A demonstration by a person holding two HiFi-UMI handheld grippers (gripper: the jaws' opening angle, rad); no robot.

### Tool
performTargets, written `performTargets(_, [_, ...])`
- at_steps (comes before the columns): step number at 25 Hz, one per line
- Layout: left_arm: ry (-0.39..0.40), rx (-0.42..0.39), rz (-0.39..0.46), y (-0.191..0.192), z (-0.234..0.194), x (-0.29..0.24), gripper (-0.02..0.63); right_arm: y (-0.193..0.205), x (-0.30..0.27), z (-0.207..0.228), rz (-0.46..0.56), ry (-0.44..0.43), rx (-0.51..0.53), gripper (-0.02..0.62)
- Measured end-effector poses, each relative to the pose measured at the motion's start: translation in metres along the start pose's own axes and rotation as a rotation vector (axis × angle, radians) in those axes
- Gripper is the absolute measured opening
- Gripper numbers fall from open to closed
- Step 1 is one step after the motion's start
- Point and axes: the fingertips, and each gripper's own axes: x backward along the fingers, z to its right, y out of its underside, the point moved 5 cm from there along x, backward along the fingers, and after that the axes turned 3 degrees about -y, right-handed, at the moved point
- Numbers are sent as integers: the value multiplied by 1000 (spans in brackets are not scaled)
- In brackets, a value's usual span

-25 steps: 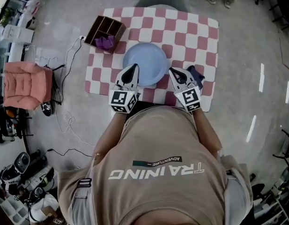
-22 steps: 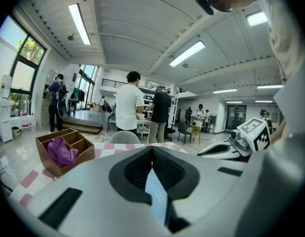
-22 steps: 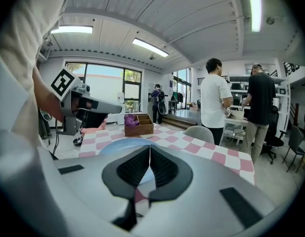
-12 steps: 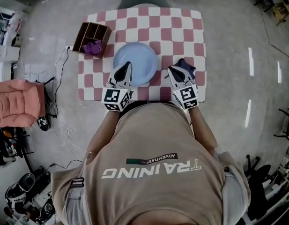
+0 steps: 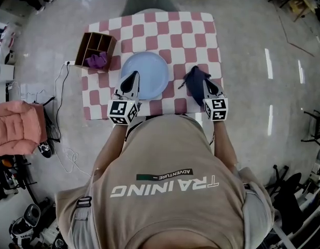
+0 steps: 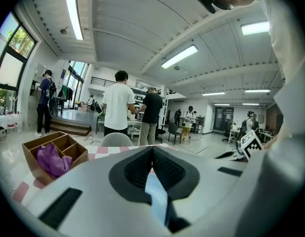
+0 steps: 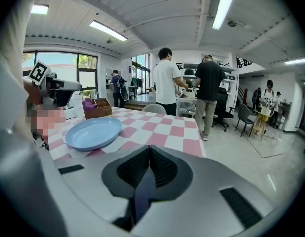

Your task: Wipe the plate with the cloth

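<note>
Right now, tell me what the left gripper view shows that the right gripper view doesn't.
Only the left gripper view: the rim of the plate pinched in the left gripper. Only the right gripper view: the dark cloth clamped in the right gripper, and the whole plate. Both: the wooden box holding a purple cloth, plus the checked tablecloth.

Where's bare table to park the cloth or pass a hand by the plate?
Most room: far right corner of the table, beyond the cloth and right of the plate. A bare strip runs along the far edge, beyond the plate, right of the wooden box. Crowded: the near edge, where left tongs sit at the plate and right tongs at the cloth.
</note>
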Motion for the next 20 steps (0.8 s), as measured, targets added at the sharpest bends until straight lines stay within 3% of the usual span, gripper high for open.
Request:
performTargets(6, [-2,6,7,0,-11,-1,15,2,-9,-13,-30,-3,35,18])
performTargets(20, [-83,42,11,10,-36,22,15,24,-31,-6,-118,-5,-10,27])
